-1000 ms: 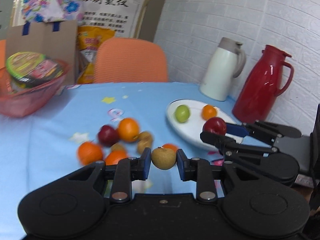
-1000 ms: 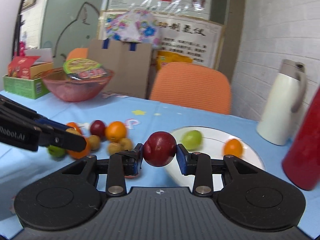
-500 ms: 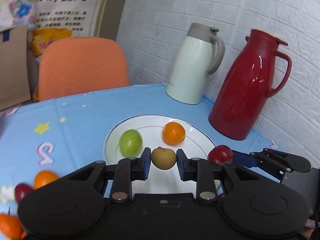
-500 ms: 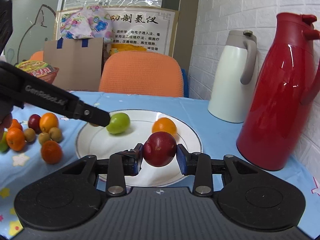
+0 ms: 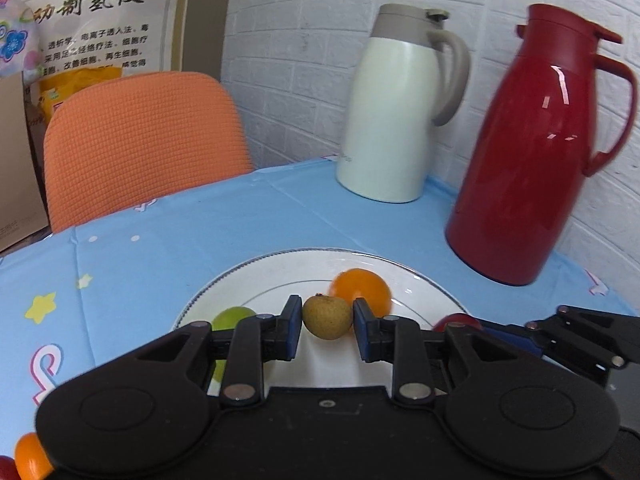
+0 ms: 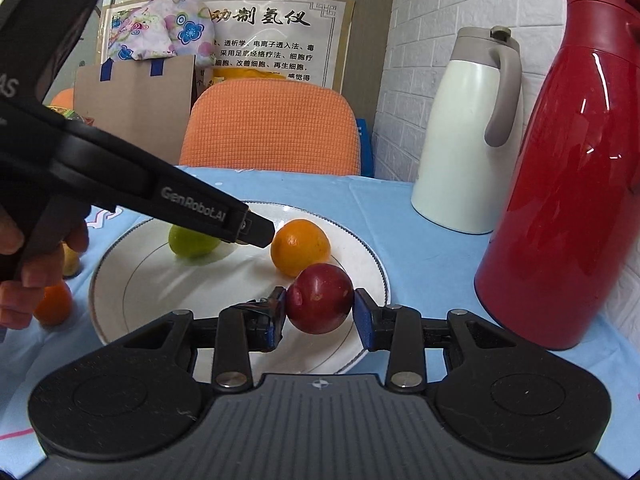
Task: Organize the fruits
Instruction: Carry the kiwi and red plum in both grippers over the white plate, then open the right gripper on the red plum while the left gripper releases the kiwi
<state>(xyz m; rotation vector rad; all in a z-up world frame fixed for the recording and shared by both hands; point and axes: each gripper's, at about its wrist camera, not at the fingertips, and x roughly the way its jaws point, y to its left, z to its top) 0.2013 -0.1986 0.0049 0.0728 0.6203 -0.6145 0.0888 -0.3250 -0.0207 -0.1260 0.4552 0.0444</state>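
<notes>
Holding over the white plate [image 6: 120, 304], ready to drop fruit beside the orange [image 6: 300, 246] and green fruit [image 6: 192, 242]: left gripper [image 5: 327, 330] clamped on a brownish fruit [image 5: 327, 317], right gripper [image 6: 320, 314] clamped on a red fruit [image 6: 319, 297]. Probably gathered there together.

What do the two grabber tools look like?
Both are black plastic. The left tool has two thin black fingers tipped with blue pads, silver screws, and round discs on its wide body. The right tool matches it, with a ribbed grey top. Seen from the side, the left one says "GenRobot.AI" in grey letters. No cables show.
</notes>
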